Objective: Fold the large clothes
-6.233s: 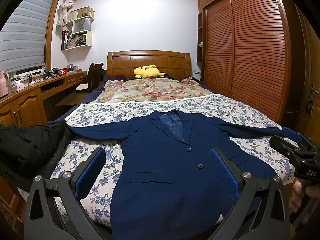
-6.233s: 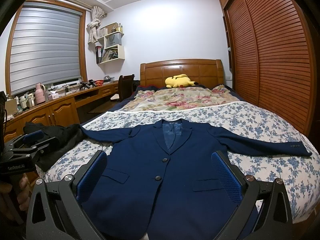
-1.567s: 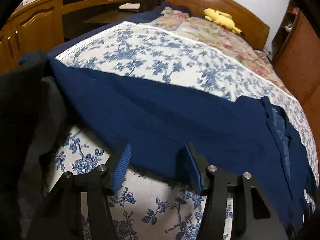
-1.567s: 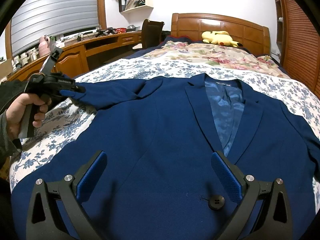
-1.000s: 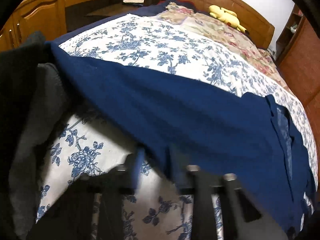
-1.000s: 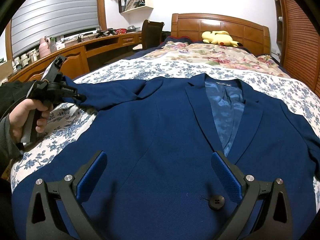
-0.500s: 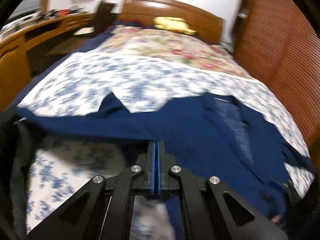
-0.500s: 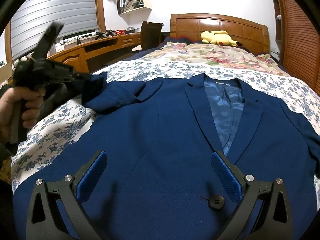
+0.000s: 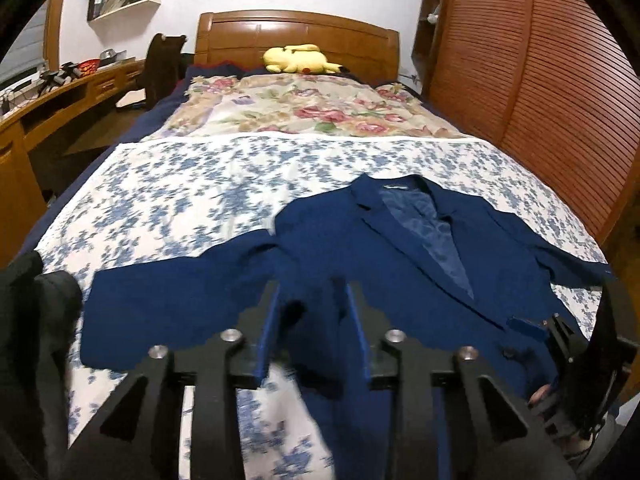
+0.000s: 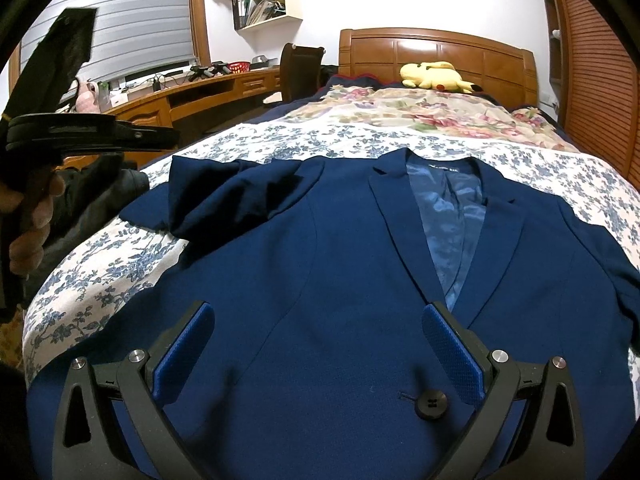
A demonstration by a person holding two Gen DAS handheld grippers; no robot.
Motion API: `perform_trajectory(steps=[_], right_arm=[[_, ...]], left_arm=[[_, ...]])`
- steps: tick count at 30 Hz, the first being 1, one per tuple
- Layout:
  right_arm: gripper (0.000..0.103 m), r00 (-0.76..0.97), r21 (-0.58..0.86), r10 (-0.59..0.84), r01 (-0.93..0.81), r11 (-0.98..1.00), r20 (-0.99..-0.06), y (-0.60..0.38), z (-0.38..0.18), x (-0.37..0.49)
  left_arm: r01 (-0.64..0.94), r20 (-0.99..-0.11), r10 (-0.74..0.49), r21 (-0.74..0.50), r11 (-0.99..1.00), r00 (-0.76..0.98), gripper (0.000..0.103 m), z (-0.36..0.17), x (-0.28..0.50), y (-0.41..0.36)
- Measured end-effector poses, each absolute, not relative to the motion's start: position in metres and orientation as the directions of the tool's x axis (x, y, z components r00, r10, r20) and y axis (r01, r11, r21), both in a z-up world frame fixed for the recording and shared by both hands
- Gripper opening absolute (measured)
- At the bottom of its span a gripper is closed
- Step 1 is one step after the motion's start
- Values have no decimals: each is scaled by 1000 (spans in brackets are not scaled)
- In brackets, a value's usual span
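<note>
In your left wrist view, your left tongs [image 9: 312, 320] hover above the blazer [image 9: 400, 264], which lies face up on the bed [image 9: 200, 184]. Their jaws have just been opening and now stand partly apart; the sleeve [image 9: 172, 304] lies folded inward below them, and blur hides whether cloth sits between the pads, though nothing looks pinched. The plush [image 9: 298, 59] rests by the headboard. In your right wrist view, your right tongs [image 10: 316, 348] stand wide, released, over the blazer's front near a button [image 10: 431, 403], gripping nothing. The sleeve lies doubled over the shoulder, and your left hand [image 10: 32, 216] holds its tool raised, clear of the cloth.
</note>
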State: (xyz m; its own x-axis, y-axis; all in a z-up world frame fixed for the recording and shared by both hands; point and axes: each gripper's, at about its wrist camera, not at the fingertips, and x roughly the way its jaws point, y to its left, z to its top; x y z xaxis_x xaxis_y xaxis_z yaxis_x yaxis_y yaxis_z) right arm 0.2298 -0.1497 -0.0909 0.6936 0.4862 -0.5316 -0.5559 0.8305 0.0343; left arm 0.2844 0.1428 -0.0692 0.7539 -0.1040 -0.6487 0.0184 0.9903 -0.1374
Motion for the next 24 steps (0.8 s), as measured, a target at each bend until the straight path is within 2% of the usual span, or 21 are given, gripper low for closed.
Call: perform_trajectory(steps=[3, 5, 7, 12, 17, 24], right_arm=[[103, 694, 32, 485, -556, 831, -532, -150, -91, 230], [103, 695, 30, 483, -555, 831, -532, -149, -91, 229], [103, 697, 27, 482, -555, 831, -531, -149, -91, 229], [103, 697, 17, 477, -556, 831, -535, -148, -92, 228], [103, 698, 15, 477, -556, 831, -535, -148, -92, 228], [103, 697, 17, 478, -557, 831, -535, -148, -92, 229]], left_arm=[[-25, -665, -50, -103, 994, 746, 46, -76, 283, 161], [-56, -677, -21, -92, 994, 736, 57, -83, 282, 174], [-80, -700, -13, -100, 992, 714, 63, -95, 284, 190], [-146, -774, 1, -118, 982, 633, 64, -135, 299, 215], [-178, -812, -24, -156, 972, 583, 64, -164, 313, 223], [-187, -840, 36, -79, 979, 541, 64, -180, 329, 208]])
